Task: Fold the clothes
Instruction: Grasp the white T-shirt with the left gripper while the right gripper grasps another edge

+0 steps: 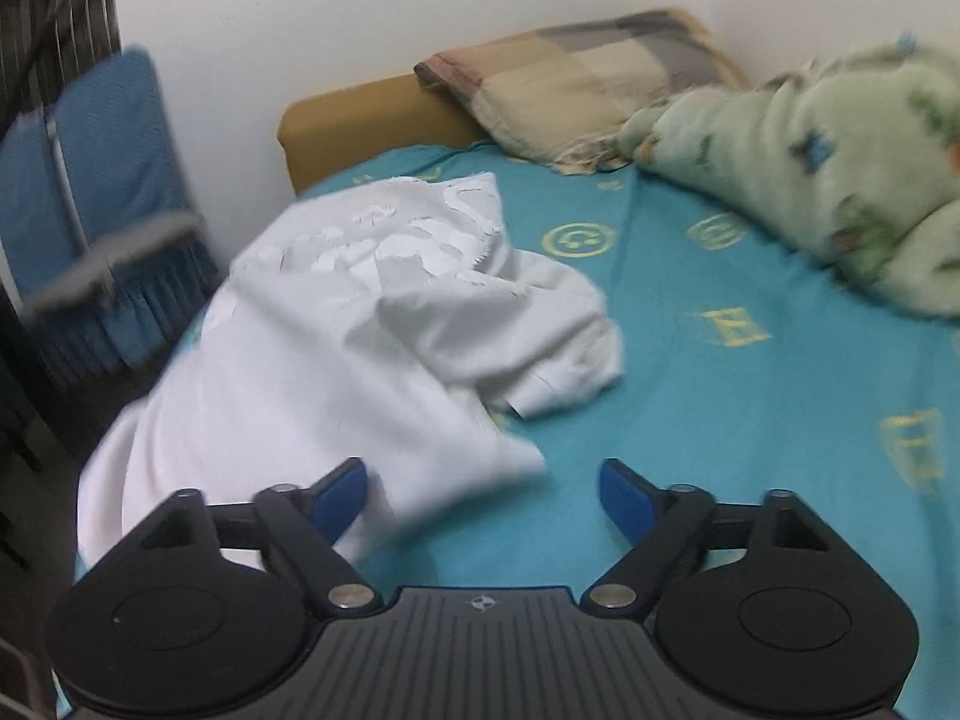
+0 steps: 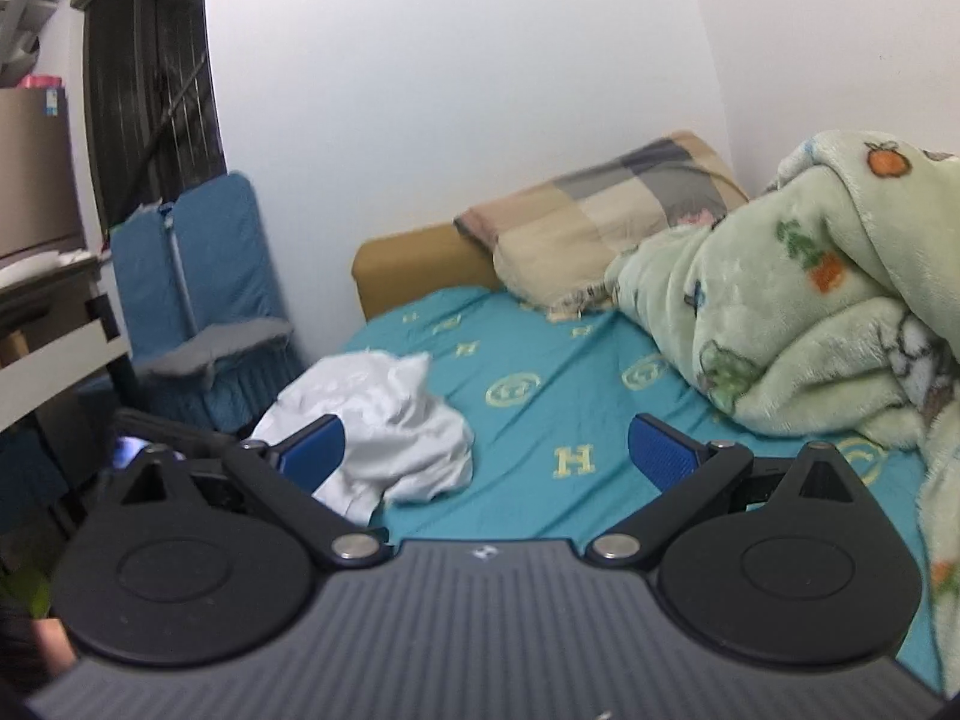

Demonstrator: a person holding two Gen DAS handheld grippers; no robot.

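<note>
A crumpled white garment (image 1: 360,330) with a white printed pattern lies on the left side of the teal bed sheet (image 1: 690,390). My left gripper (image 1: 483,498) hovers just over its near corner, jaws apart. The cloth's edge reaches in beside the left blue pad (image 1: 339,498) but nothing is pinched. In the right wrist view the same garment (image 2: 390,420) lies further off, ahead and to the left. My right gripper (image 2: 486,450) is open above the bare sheet (image 2: 540,408), with its left pad (image 2: 312,450) in front of the cloth.
A plaid pillow (image 1: 588,84) leans on the tan headboard (image 1: 360,120) at the far end. A bunched green fleece blanket (image 2: 810,300) fills the right side of the bed. A blue padded chair (image 2: 204,288) and a desk (image 2: 54,324) stand left of the bed.
</note>
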